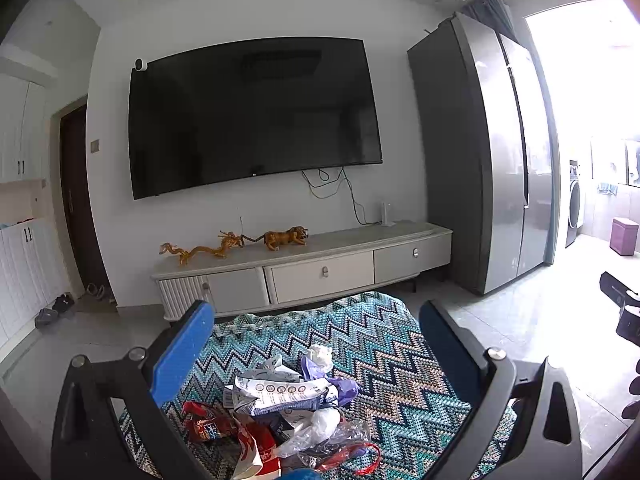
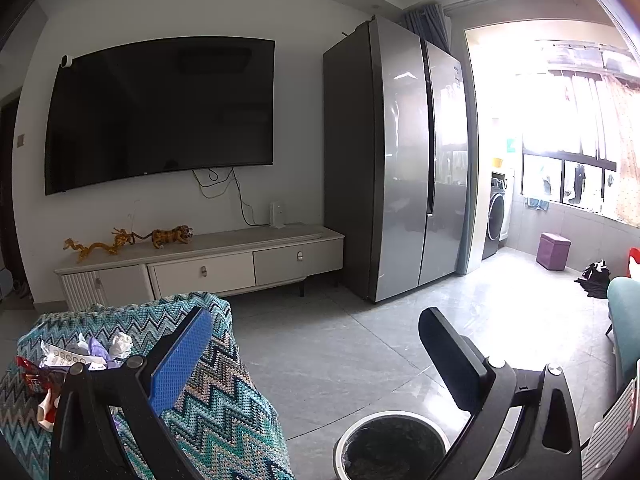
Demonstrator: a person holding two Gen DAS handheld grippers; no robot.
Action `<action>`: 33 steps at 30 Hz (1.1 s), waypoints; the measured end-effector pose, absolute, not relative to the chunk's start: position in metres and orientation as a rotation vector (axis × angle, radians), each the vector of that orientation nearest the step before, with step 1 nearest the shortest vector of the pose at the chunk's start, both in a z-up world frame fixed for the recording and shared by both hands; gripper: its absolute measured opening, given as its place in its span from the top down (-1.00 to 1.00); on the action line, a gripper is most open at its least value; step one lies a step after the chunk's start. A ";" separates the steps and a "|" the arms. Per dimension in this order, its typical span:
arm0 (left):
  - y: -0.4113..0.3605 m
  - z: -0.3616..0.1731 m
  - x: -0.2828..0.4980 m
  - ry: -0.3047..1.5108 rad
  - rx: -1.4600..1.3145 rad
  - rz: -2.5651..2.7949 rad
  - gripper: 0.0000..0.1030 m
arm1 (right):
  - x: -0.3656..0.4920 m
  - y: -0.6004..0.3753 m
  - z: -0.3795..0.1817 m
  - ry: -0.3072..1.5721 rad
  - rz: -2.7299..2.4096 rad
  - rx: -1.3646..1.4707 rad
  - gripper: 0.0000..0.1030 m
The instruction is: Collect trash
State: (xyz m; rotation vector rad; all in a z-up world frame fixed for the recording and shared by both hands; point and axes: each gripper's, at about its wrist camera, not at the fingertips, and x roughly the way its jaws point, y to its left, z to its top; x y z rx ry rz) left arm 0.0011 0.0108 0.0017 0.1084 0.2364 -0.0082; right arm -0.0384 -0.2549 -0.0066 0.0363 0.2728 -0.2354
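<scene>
A pile of trash lies on a zigzag-patterned cloth: a white printed wrapper, a red snack bag, purple wrappers, clear plastic and crumpled tissue. My left gripper is open above the pile, with its blue pads on either side and nothing held. My right gripper is open and empty, to the right of the cloth-covered table and above a round trash bin lined with a black bag. The pile also shows in the right wrist view at the left.
A TV hangs on the wall above a low white cabinet with tiger and dragon figurines. A grey fridge stands to the right. A purple stool and a washing machine stand on the balcony. The floor is grey tile.
</scene>
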 end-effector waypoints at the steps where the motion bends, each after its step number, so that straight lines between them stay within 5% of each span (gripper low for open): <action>1: 0.011 0.001 0.002 0.239 0.107 -0.007 -1.00 | -0.038 -0.255 -0.006 0.274 -0.236 0.036 -1.00; 33: 0.018 -0.004 0.030 0.289 0.090 -0.018 -1.00 | -0.024 -0.255 -0.002 0.276 -0.258 0.027 -1.00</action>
